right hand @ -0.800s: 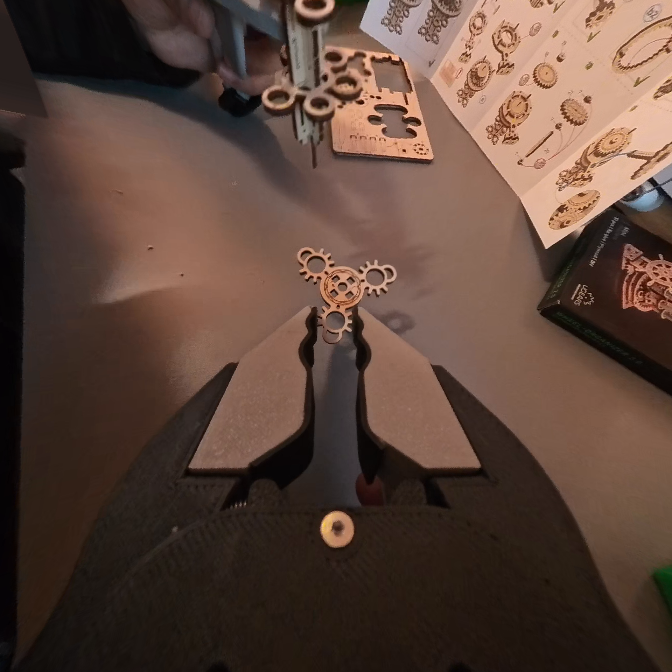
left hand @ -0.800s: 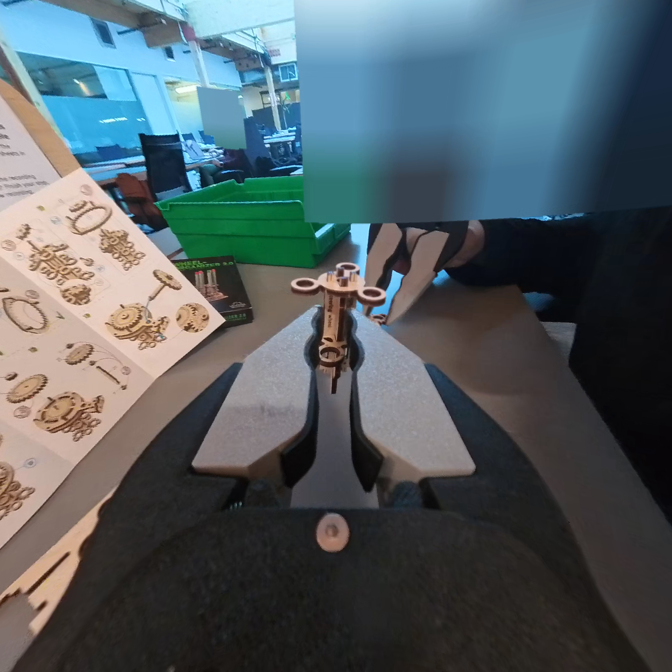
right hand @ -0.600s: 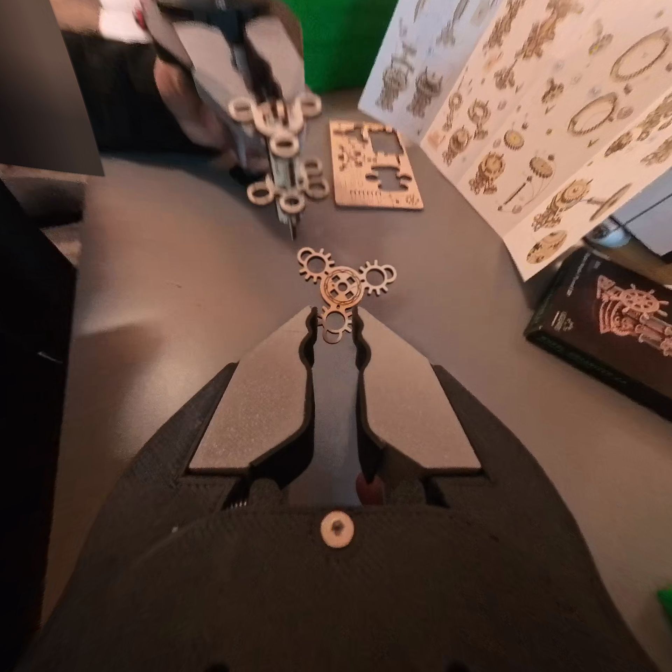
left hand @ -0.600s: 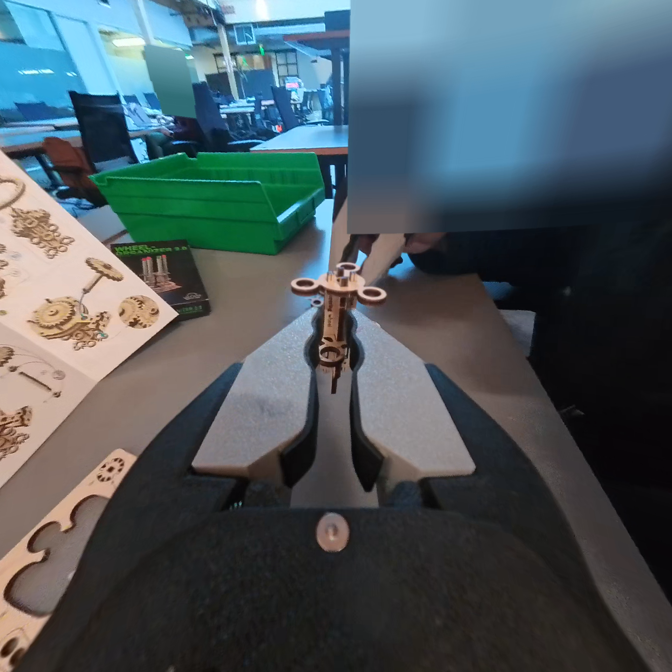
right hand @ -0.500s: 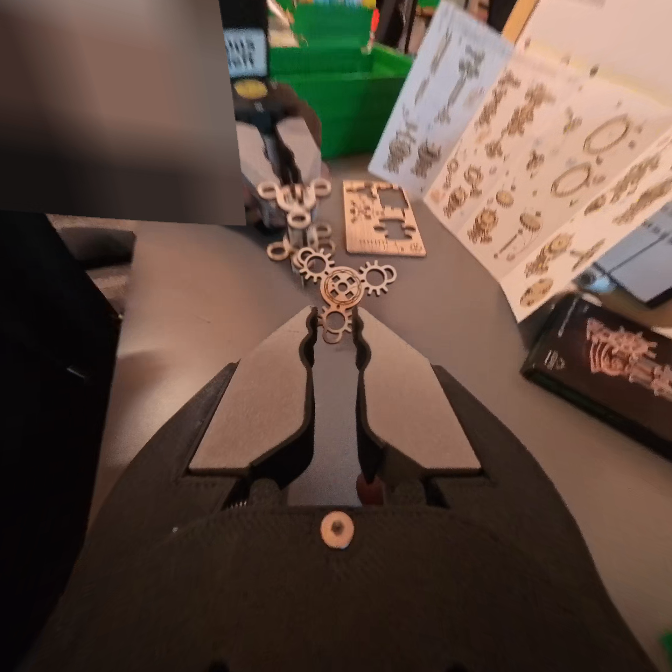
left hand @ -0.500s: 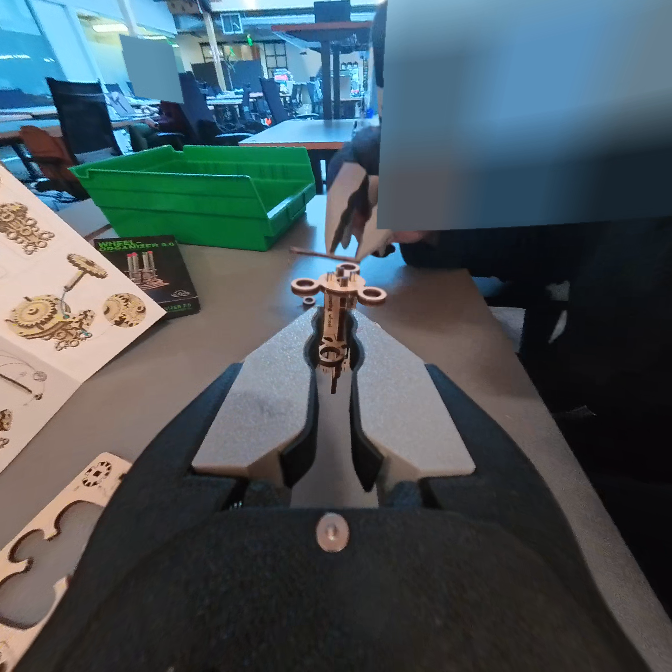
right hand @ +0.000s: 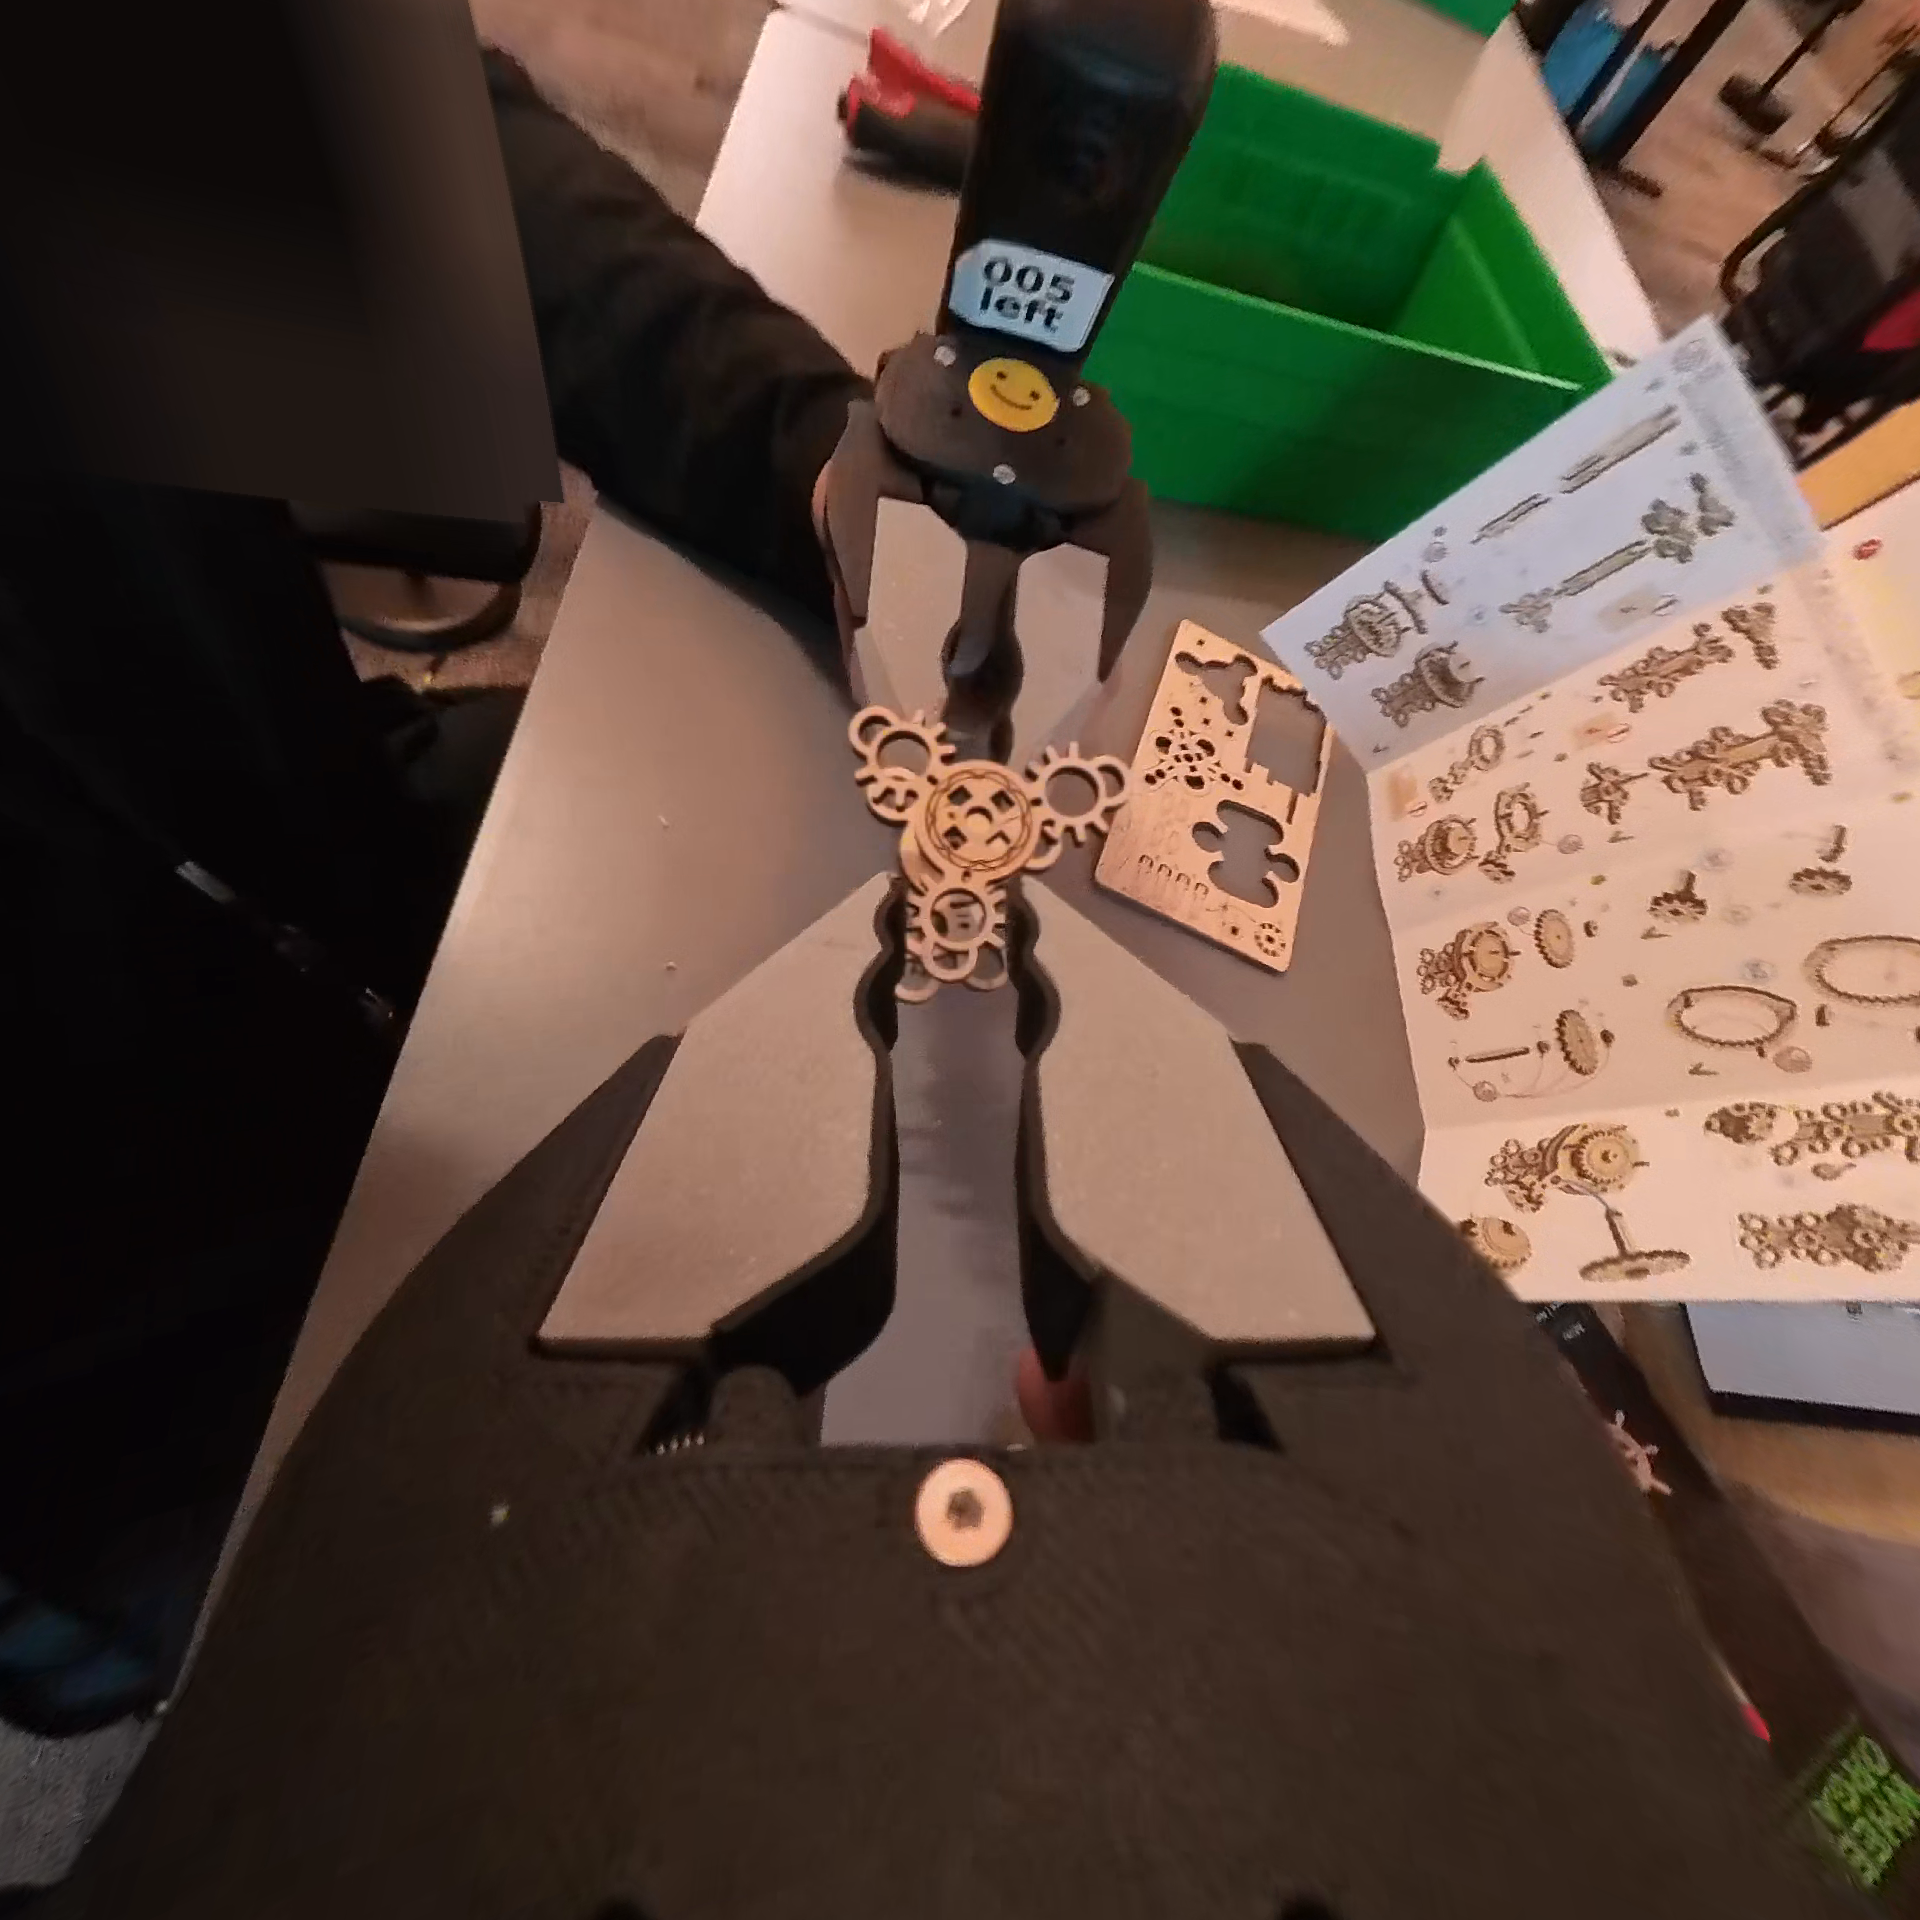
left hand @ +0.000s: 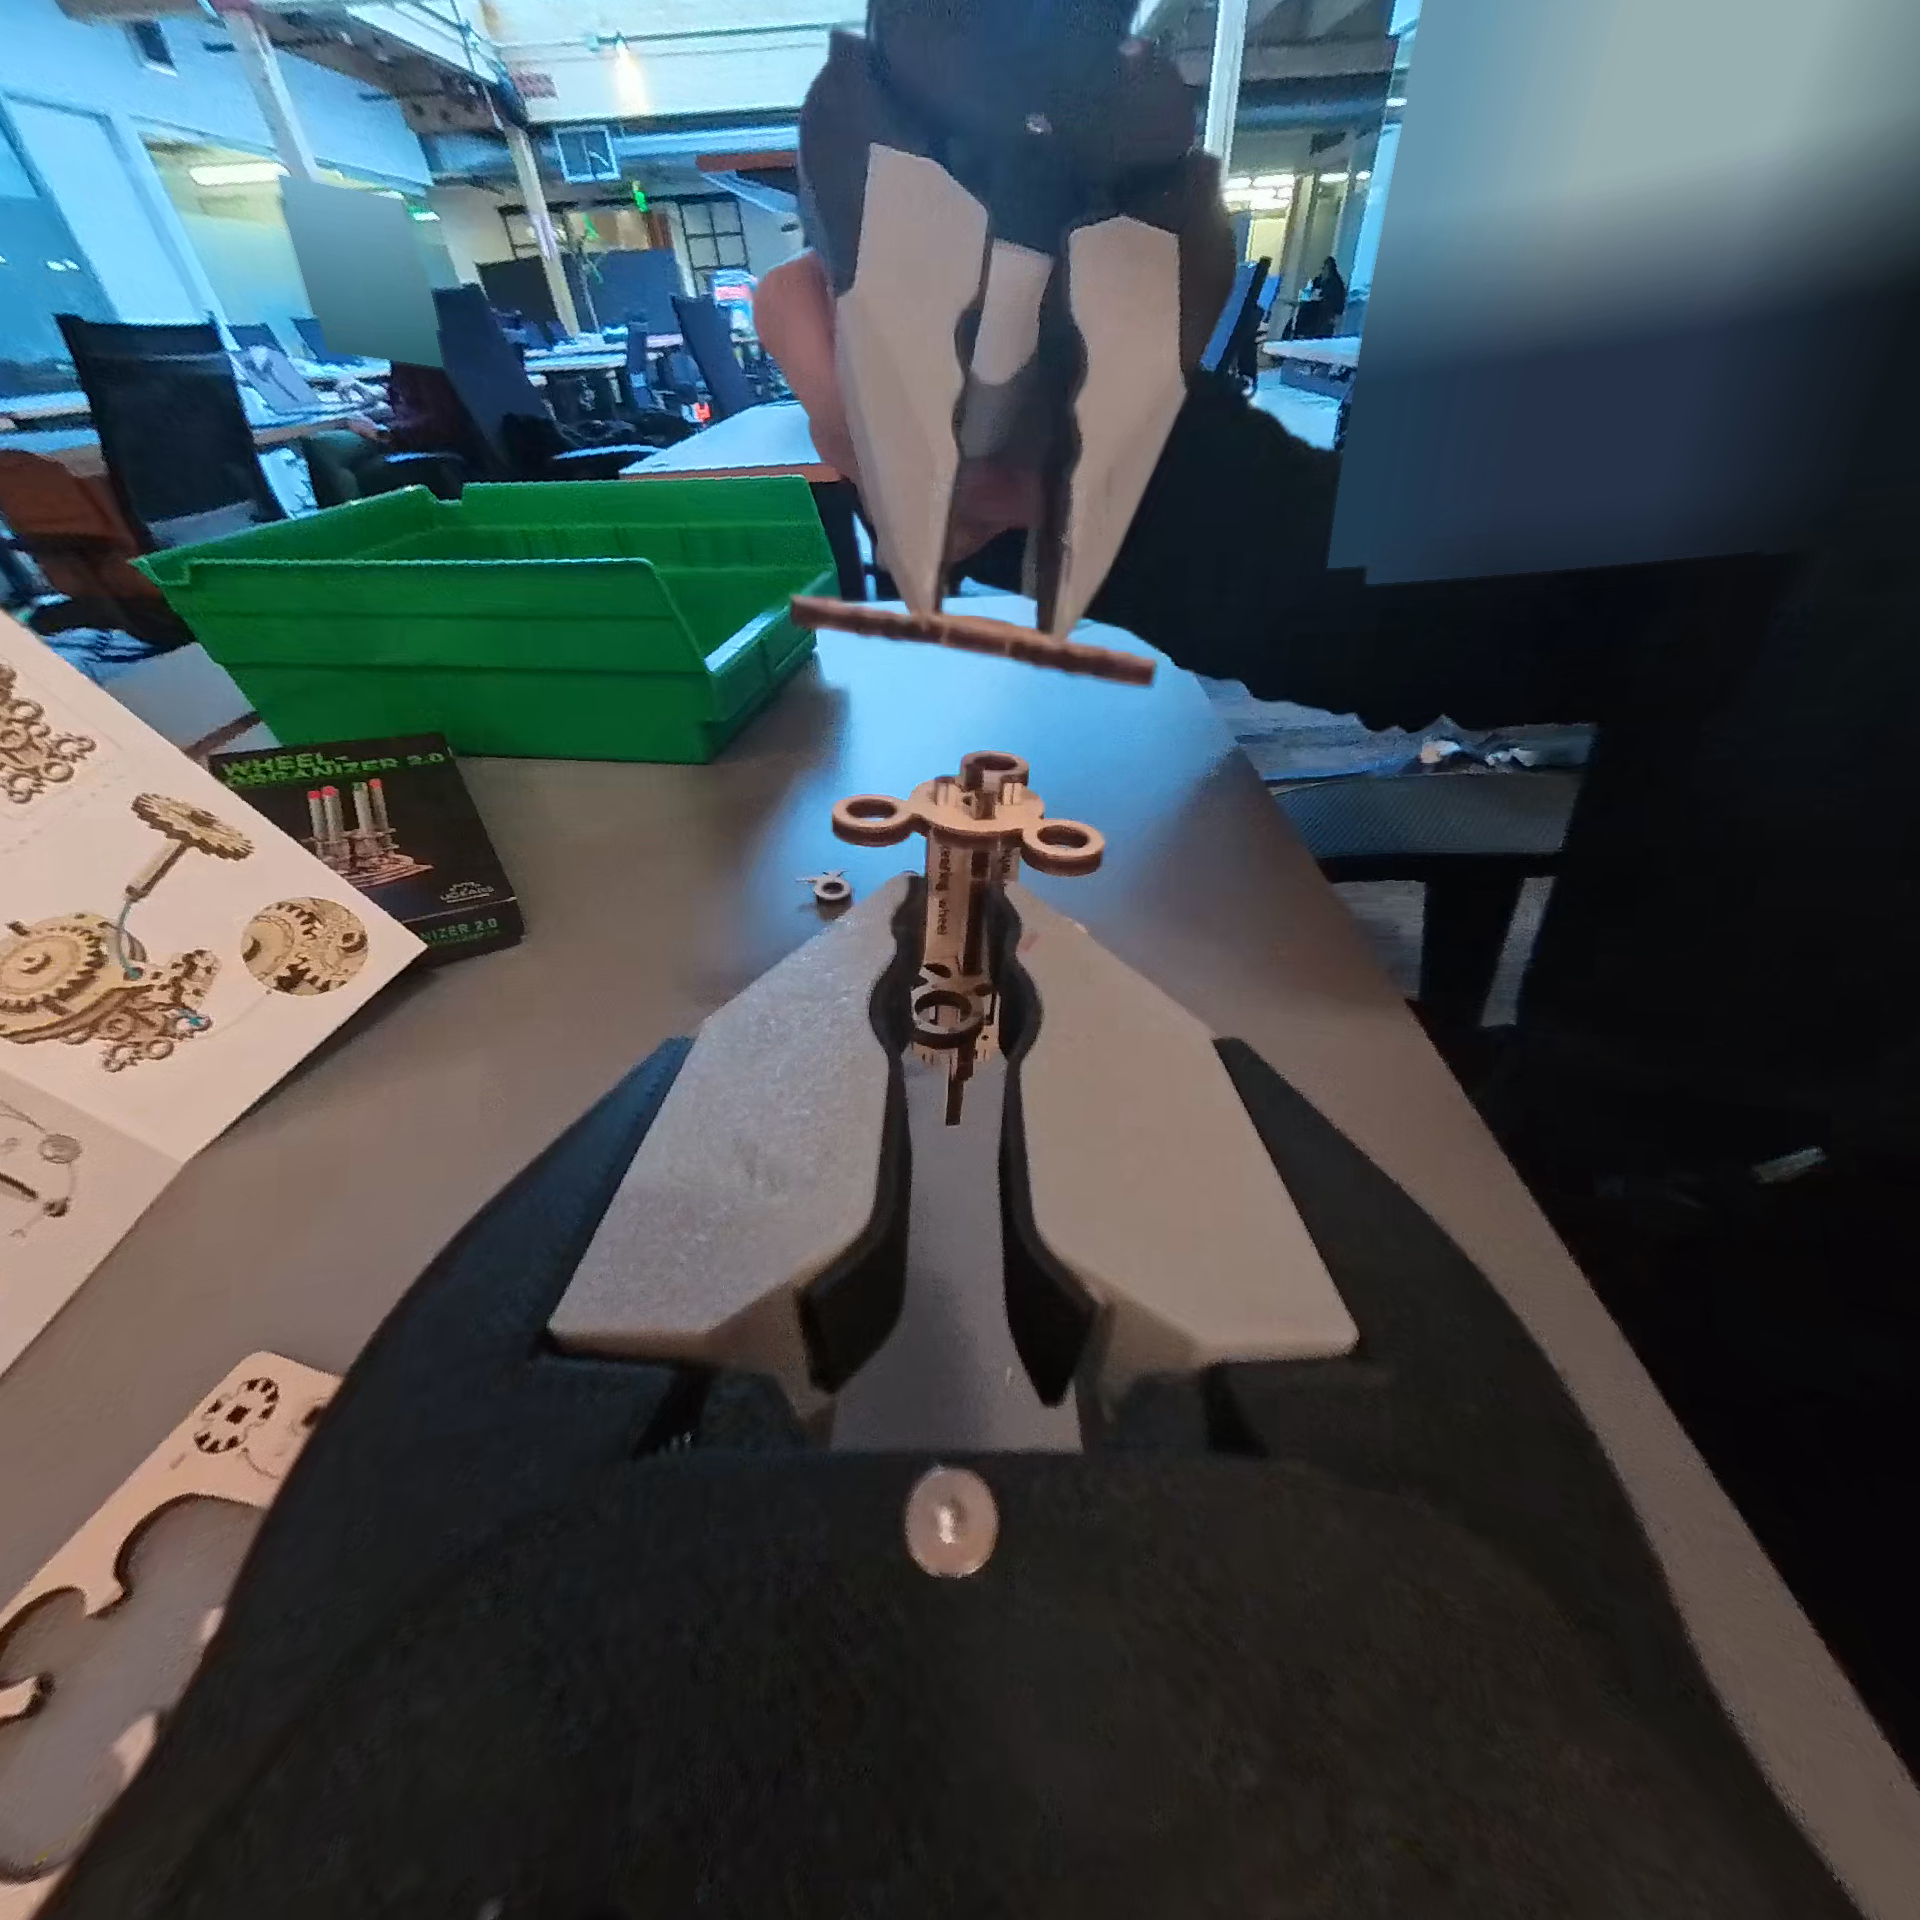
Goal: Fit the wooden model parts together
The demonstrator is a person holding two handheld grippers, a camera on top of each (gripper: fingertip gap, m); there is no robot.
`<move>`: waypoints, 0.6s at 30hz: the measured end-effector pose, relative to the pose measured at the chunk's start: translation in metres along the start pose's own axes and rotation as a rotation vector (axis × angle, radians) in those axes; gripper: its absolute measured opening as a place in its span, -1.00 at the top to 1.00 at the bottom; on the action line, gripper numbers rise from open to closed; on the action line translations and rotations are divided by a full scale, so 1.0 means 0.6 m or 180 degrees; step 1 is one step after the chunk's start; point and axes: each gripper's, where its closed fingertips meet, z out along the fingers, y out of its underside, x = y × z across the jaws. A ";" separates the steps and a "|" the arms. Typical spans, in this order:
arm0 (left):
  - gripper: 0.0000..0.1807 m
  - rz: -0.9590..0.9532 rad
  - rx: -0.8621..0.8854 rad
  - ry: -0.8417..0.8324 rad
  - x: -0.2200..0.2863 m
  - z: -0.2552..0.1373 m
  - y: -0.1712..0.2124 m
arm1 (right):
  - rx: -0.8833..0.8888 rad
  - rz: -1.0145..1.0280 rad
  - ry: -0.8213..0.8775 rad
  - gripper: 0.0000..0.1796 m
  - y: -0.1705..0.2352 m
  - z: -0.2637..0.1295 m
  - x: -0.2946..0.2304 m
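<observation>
gap: open air between toothed wooden plate (left hand: 971,642) and upright wooden assembly (left hand: 966,883) | left flank: green bin (left hand: 499,613), black box (left hand: 364,831), instruction sheet (left hand: 156,935) | table (left hand: 1195,935) right side bare

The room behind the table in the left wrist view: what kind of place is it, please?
Most likely a large open-plan office or shared workspace. Behind the grey table stand rows of desks with dark office chairs, under strip ceiling lights. A green storage bin sits on the table, which serves here as a workbench.
</observation>
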 end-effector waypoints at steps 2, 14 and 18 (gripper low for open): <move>0.91 0.0102 0.0005 -0.0056 -0.001 0.001 -0.001 | -0.0161 -0.0095 0.0035 0.83 0.005 0.010 -0.002; 0.91 0.0642 -0.0048 -0.0184 0.007 0.008 0.002 | -0.0375 -0.0252 0.0196 0.83 0.020 0.021 -0.014; 0.91 0.0664 -0.0055 -0.0231 0.003 0.008 0.003 | -0.0396 -0.0244 0.0238 0.83 0.021 0.017 -0.013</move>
